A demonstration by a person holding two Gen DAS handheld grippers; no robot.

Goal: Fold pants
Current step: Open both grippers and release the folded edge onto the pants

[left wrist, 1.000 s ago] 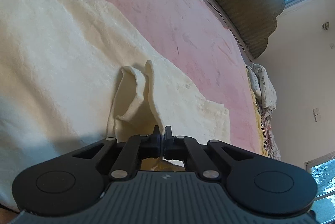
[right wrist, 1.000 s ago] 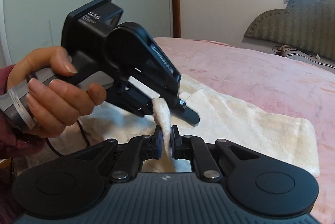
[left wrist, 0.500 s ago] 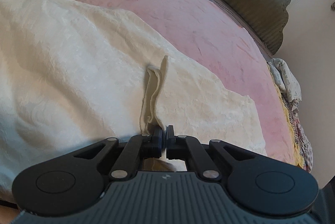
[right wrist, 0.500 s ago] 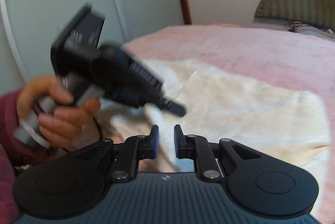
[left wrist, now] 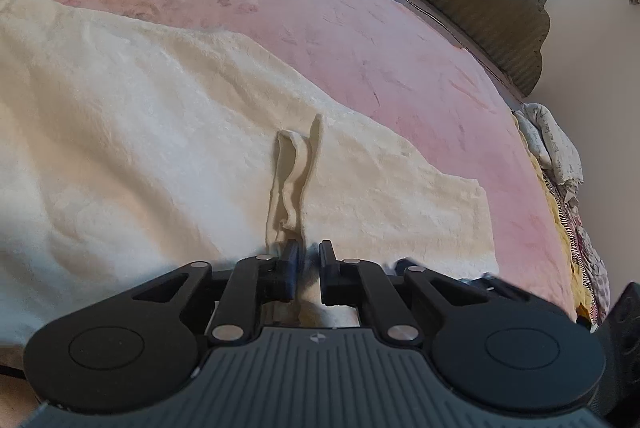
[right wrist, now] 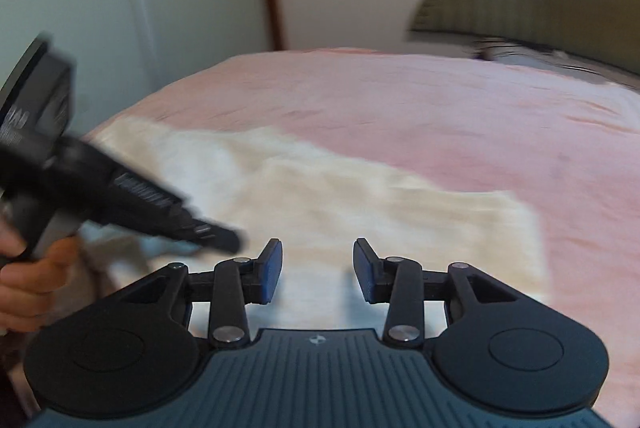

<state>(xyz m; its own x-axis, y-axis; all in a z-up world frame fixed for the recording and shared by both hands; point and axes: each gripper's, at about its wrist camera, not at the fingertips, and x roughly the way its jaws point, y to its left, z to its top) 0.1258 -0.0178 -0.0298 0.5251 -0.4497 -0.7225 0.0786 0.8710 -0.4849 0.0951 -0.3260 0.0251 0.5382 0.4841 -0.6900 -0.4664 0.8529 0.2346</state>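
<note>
1. The pants (left wrist: 168, 132), cream and fleecy, lie flat on the pink bed (left wrist: 360, 40).
2. Long axis runs left to right across the bed, the squared end at the right; which end is the waist cannot be told.
3. Handling (judged): soft, light, limp; take it at a hem or corner.
4. Left gripper (left wrist: 308, 268): fingers have just parted slightly, a raised fabric pleat (left wrist: 294, 180) between them, barely pinched if at all.
5. Right gripper (right wrist: 317, 270): fingers have just spread, nothing between.
</note>
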